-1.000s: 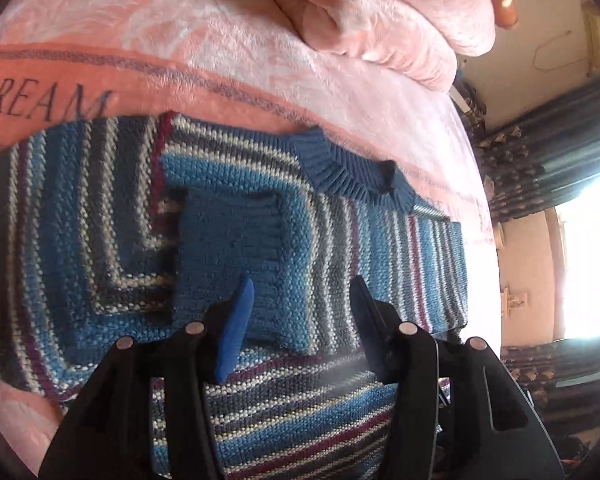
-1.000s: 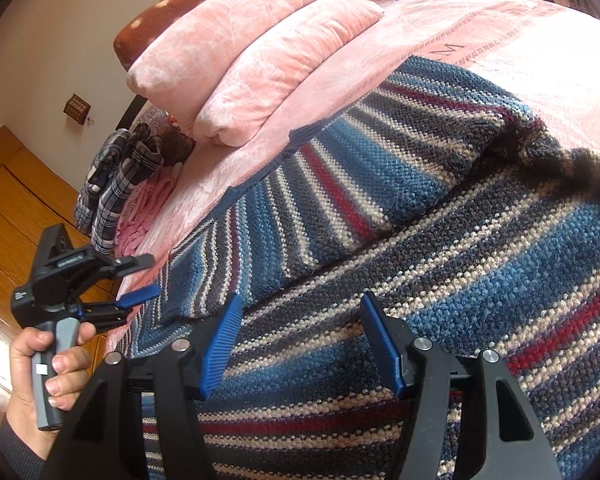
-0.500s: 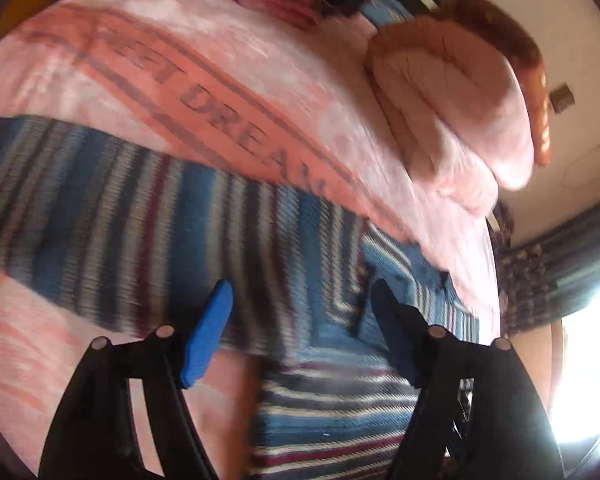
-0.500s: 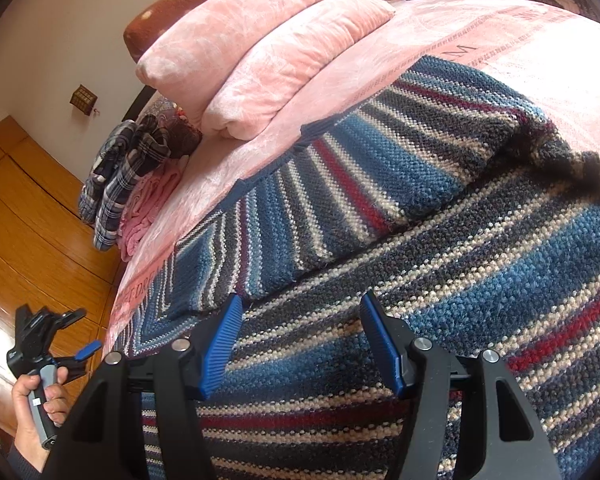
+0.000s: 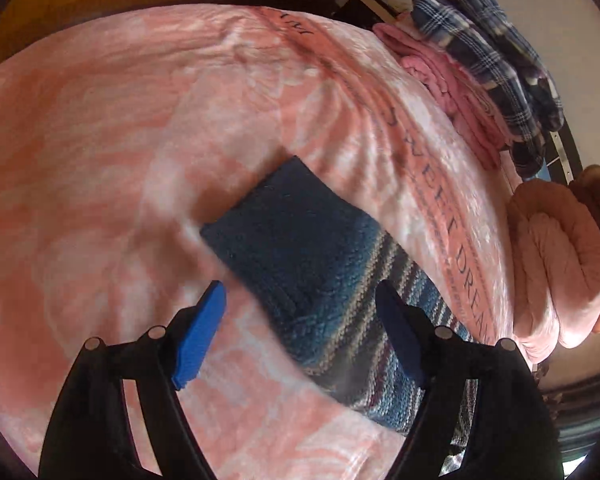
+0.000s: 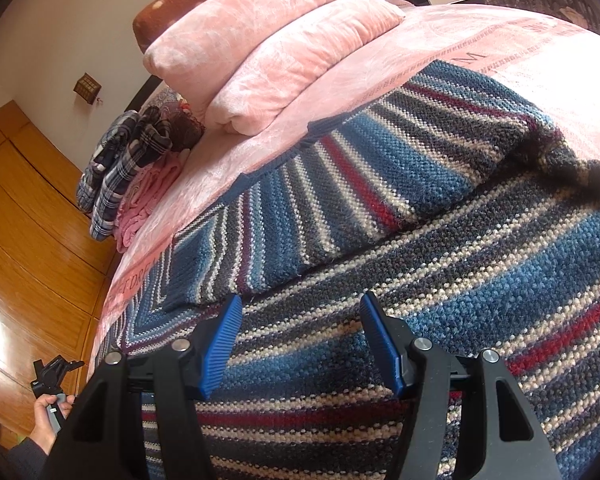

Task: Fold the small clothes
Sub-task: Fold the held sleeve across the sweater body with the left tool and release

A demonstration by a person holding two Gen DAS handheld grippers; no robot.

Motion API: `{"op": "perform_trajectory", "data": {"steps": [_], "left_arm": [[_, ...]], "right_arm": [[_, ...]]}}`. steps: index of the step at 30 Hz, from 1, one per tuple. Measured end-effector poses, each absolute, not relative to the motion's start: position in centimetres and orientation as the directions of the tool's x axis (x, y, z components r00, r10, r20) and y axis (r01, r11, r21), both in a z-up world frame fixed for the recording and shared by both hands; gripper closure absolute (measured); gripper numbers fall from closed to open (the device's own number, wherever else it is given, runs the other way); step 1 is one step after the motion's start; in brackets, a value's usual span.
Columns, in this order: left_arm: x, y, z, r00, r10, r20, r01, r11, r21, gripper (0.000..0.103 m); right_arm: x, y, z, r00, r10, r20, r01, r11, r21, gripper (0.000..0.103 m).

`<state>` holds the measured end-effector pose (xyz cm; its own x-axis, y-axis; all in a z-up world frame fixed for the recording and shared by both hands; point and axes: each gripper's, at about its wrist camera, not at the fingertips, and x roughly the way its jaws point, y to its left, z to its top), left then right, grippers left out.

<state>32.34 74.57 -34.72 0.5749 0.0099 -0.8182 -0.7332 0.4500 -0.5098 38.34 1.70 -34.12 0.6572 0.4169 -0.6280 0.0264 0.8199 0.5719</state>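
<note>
Sweater (image 6: 420, 248) lies under wide right tool (image 6: 300, 344); left tool (image 5: 300, 332) wide above its cuff.

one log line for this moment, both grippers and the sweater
left gripper: open, over sleeve cuff | right gripper: open, over striped sweater | sweater flat on pink bedspread, one sleeve folded in

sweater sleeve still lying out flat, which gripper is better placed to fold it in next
Left. The left gripper is open with the sleeve's dark blue cuff just ahead of its jaws. The right gripper, also open, hovers over the sweater body.
</note>
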Motion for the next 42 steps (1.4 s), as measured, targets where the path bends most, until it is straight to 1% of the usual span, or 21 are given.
{"op": "perform_trajectory", "data": {"steps": [3,4,5,6,7,8,11,16,19,23,26,28,31,35,38,42], "left_arm": [[33.1,75.3,-35.8,0.579,0.018,-0.815,-0.741,0.43,-0.517,0.027],[33.2,75.5,-35.9,0.582,0.017,-0.813,-0.74,0.424,-0.522,0.03],[33.3,75.7,-36.0,0.583,0.024,-0.812,-0.743,0.42,-0.522,0.036],[33.4,75.9,-36.0,0.58,0.03,-0.814,-0.747,0.418,-0.517,0.053],[33.5,76.0,-36.1,0.569,0.031,-0.822,-0.754,0.418,-0.507,0.079],[33.7,76.1,-36.1,0.555,0.031,-0.832,-0.761,0.424,-0.492,0.089],[33.6,75.6,-34.4,0.577,0.064,-0.815,-0.741,0.46,-0.489,0.092],[34.6,72.5,-28.0,0.669,0.073,-0.74,-0.638,0.567,-0.521,0.094],[35.6,69.4,-23.2,0.736,0.041,-0.675,-0.538,0.641,-0.548,0.094],[37.2,64.1,-17.1,0.802,-0.019,-0.597,-0.392,0.737,-0.551,0.094],[38.7,59.5,-14.3,0.824,-0.079,-0.561,-0.291,0.79,-0.539,0.094],[39.7,56.2,-13.4,0.828,-0.116,-0.549,-0.235,0.817,-0.526,0.094],[41.4,51.6,-13.7,0.82,-0.177,-0.544,-0.171,0.831,-0.529,0.094],[44.3,45.8,-16.3,0.787,-0.262,-0.558,-0.117,0.825,-0.553,0.094],[46.3,41.3,-19.2,0.753,-0.318,-0.576,-0.086,0.821,-0.565,0.094],[48.4,35.3,-24.4,0.69,-0.38,-0.616,-0.06,0.817,-0.573,0.094]], "right_arm": [[38.4,1.5,-34.2,0.659,0.409,-0.631,0.033,0.823,0.567,0.04],[38.4,1.5,-34.3,0.659,0.406,-0.632,0.034,0.824,0.565,0.04],[38.4,1.5,-34.3,0.659,0.405,-0.634,0.035,0.825,0.564,0.04],[38.4,1.5,-34.4,0.657,0.404,-0.636,0.035,0.827,0.562,0.04],[38.4,1.6,-34.4,0.657,0.404,-0.637,0.035,0.828,0.56,0.04],[38.3,1.6,-34.4,0.657,0.402,-0.638,0.034,0.83,0.557,0.04],[38.2,1.6,-34.4,0.658,0.4,-0.638,0.031,0.832,0.553,0.04],[37.6,1.5,-34.6,0.651,0.395,-0.648,0.028,0.84,0.541,0.041],[36.8,1.6,-34.6,0.629,0.398,-0.667,0.027,0.847,0.531,0.041],[35.3,2.3,-33.5,0.599,0.423,-0.68,0.008,0.846,0.533,0.041],[33.2,3.4,-32.6,0.562,0.44,-0.7,-0.04,0.86,0.508,0.04],[31.6,3.8,-32.2,0.546,0.443,-0.712,-0.069,0.87,0.489,0.038],[29.8,3.6,-32.0,0.514,0.456,-0.727,-0.082,0.869,0.488,0.037],[28.6,3.0,-31.6,0.491,0.468,-0.735,-0.095,0.867,0.489,0.037],[28.3,2.5,-31.0,0.489,0.474,-0.732,-0.104,0.866,0.49,0.037],[28.7,1.5,-30.6,0.49,0.473,-0.732,-0.109,0.866,0.487,0.037]]}}
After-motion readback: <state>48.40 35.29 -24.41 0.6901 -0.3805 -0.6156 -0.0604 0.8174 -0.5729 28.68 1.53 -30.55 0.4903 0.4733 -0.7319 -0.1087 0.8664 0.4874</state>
